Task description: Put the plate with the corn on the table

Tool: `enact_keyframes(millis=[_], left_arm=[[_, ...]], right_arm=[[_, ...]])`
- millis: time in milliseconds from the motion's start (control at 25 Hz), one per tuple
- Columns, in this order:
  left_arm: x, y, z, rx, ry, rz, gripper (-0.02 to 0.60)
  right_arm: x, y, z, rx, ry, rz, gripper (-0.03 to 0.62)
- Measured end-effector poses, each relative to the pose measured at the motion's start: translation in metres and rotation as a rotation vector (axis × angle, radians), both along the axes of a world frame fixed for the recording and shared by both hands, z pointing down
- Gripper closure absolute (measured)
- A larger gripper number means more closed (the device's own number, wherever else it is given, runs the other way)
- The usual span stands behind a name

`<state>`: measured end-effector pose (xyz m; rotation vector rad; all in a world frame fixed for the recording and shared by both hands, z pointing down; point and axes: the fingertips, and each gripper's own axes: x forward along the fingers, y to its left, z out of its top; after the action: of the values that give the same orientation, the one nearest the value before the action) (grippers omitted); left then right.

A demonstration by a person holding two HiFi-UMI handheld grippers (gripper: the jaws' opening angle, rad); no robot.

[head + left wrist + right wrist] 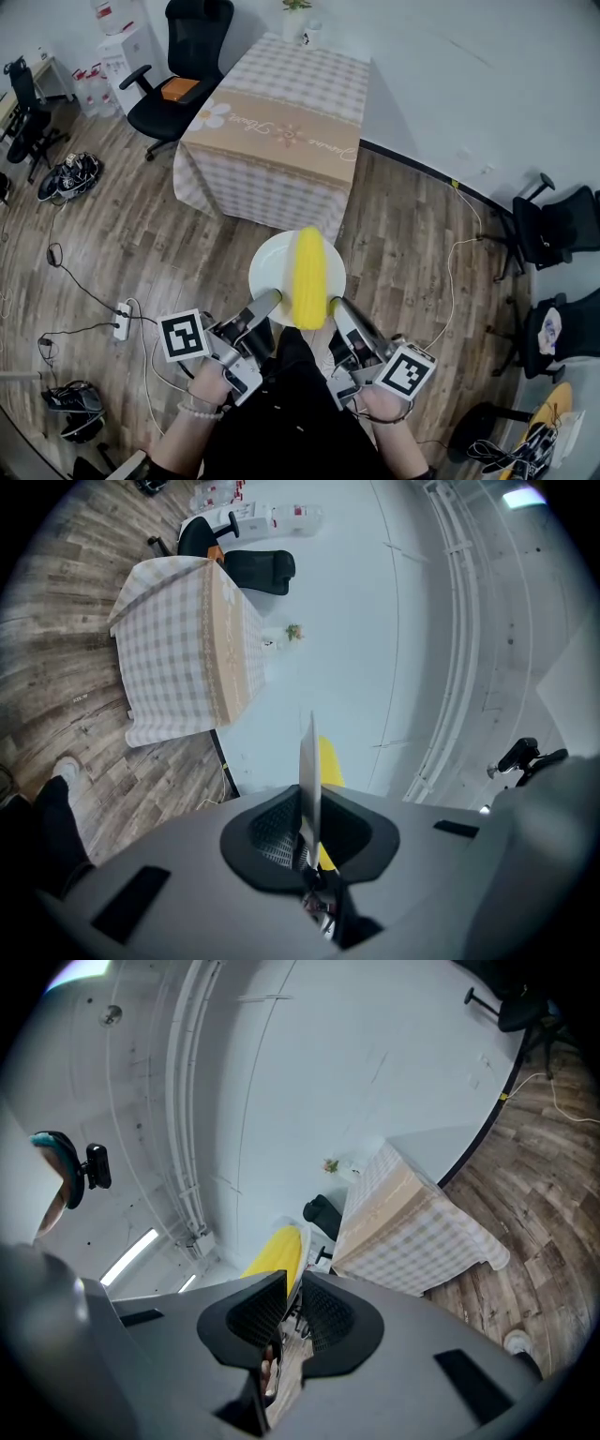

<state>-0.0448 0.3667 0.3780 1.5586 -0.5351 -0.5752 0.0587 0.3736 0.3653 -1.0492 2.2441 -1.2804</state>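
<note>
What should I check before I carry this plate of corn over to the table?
1. Grip: left gripper shut on plate rim: ok.
2. Grip: right gripper shut on rim beside corn: ok.
3. Load: corn lying on plate: ok.
4. Landing spot: near end of table bare: ok.
5. Position: plate above table: not ok, it hangs over floor.
6. Tilt: plate level: cannot tell.

plate: white, round, level, up in the air above the wood floor
corn: yellow cob lying on the plate
table: checked cloth, apart from the plate
</note>
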Motion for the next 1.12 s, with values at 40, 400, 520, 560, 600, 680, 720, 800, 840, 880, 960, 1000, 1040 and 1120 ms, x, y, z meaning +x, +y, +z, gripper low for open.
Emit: enact_keyframes(millis=[40,400,520,560,600,680,720,800,840,880,960,1000,1040,1120], left_arm=[[-0.001,-0.004,-0.001,0.000,0.002,-0.003,0.548],[-0.007,-0.060,0.002,-0.001,0.024,-0.059,0.548],[-0.009,-0.081,0.002,-0.009,0.030,-0.082,0.548],[-0.009,-0.088,0.002,-0.013,0.031,-0.090,0.548],[-0.010,-0.095,0.003,-0.014,0.030,-0.097,0.548],[-0.009,-0.109,0.004,-0.011,0.025,-0.109,0.548],[-0.008,-0.117,0.003,-0.008,0.023,-0.115,0.548],[-0.007,-0.131,0.002,-0.005,0.024,-0.126,0.548],[-0.006,-0.138,0.001,-0.004,0.025,-0.131,0.548],[-0.005,-0.144,0.000,-0.003,0.026,-0.136,0.548],[-0.002,-0.159,0.000,0.000,0.025,-0.146,0.548],[-0.001,-0.166,0.000,0.002,0.025,-0.150,0.548],[0.001,-0.173,-0.001,0.005,0.024,-0.154,0.548],[0.005,-0.184,-0.002,0.008,0.025,-0.162,0.548]], right_arm=[[-0.001,-0.005,-0.001,0.002,0.000,-0.005,0.516],[-0.005,-0.067,0.002,0.008,0.014,-0.070,0.514],[-0.006,-0.090,0.002,-0.004,0.001,-0.084,0.516],[-0.006,-0.098,0.002,-0.010,-0.004,-0.088,0.516],[-0.007,-0.106,0.002,-0.015,-0.007,-0.094,0.516],[-0.006,-0.121,0.003,-0.019,-0.008,-0.109,0.516],[-0.006,-0.129,0.003,-0.016,-0.011,-0.119,0.517],[-0.007,-0.145,-0.001,-0.004,-0.024,-0.142,0.517],[-0.007,-0.152,-0.001,-0.003,-0.022,-0.149,0.517],[-0.004,-0.159,-0.001,-0.006,-0.014,-0.150,0.517],[0.000,-0.175,0.001,-0.011,-0.002,-0.151,0.516],[0.002,-0.183,0.001,-0.011,-0.001,-0.154,0.517],[0.004,-0.189,0.000,-0.009,0.000,-0.160,0.516],[0.006,-0.202,-0.002,-0.002,-0.003,-0.174,0.517]])
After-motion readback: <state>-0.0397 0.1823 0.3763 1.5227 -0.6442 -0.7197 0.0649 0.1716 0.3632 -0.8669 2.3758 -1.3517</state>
